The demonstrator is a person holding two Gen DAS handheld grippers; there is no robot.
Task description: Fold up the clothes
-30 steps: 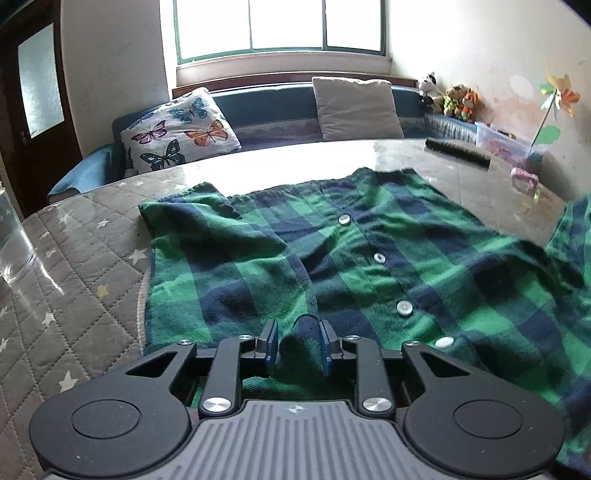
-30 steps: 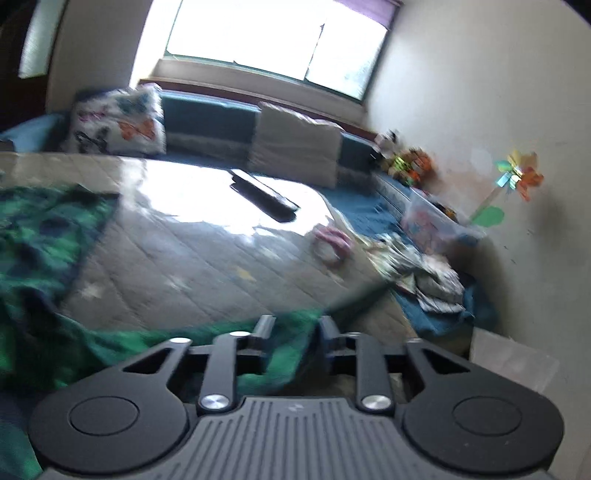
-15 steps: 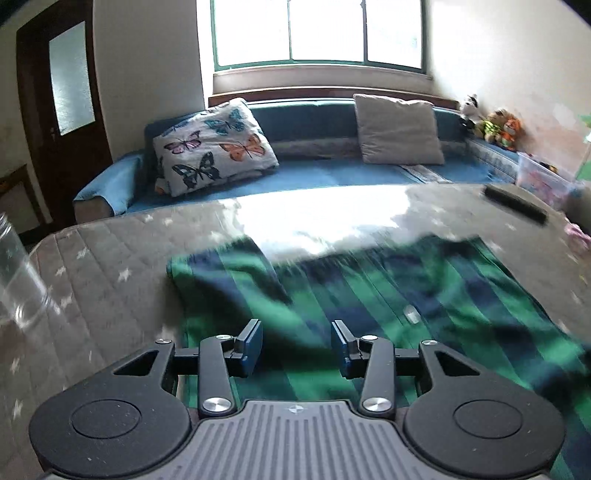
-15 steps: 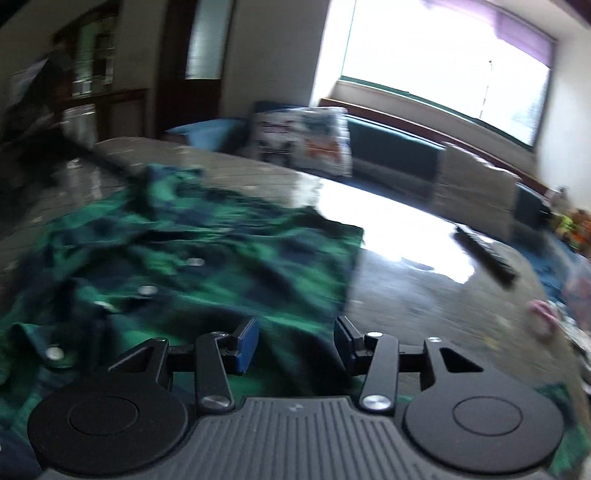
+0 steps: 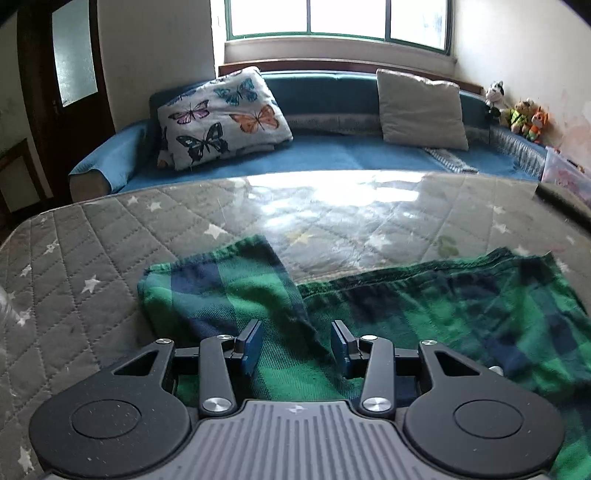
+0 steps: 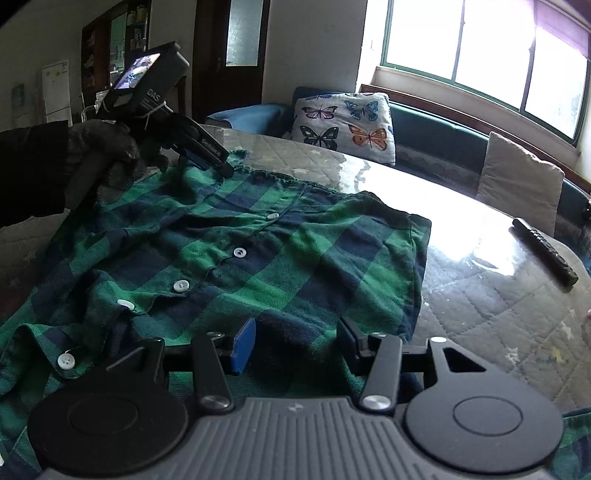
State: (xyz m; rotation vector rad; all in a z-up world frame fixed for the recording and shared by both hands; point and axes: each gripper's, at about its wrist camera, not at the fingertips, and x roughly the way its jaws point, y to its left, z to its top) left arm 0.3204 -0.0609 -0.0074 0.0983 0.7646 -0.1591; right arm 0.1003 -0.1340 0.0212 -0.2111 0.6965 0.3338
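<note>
On my far left, in the right wrist view, my gloved left hand (image 6: 99,155) holds the left gripper (image 6: 207,153) low over the far left corner of the shirt (image 6: 229,258); from here I cannot tell whether its tips touch the cloth. Through its own camera that gripper (image 5: 295,345) has its jaws spread wide with nothing between them, only plaid cloth lying flat below. The shirt (image 5: 369,321) is a green and navy plaid one, spread on the quilted star-print table cover (image 5: 92,251), with a folded flap (image 5: 221,284) lying over its left part.

Moving right, a row of white buttons (image 6: 181,285) runs down the middle of the shirt, and the collar (image 6: 55,354) lies bunched at the near left. My right gripper (image 6: 295,345) hovers over the near edge of the shirt, fingers parted and gripping nothing; one blue pad (image 6: 243,343) shows clearly.

Further right the shirt's side edge ends on the glossy table, and a black remote (image 6: 543,249) lies well apart from it near the table's far right edge. Behind the table runs a blue couch (image 5: 332,155) with a butterfly pillow (image 5: 221,118) on the left, a grey cushion (image 5: 421,110) to the right, and small plush toys (image 5: 517,114) in the corner under the window (image 5: 332,18).
</note>
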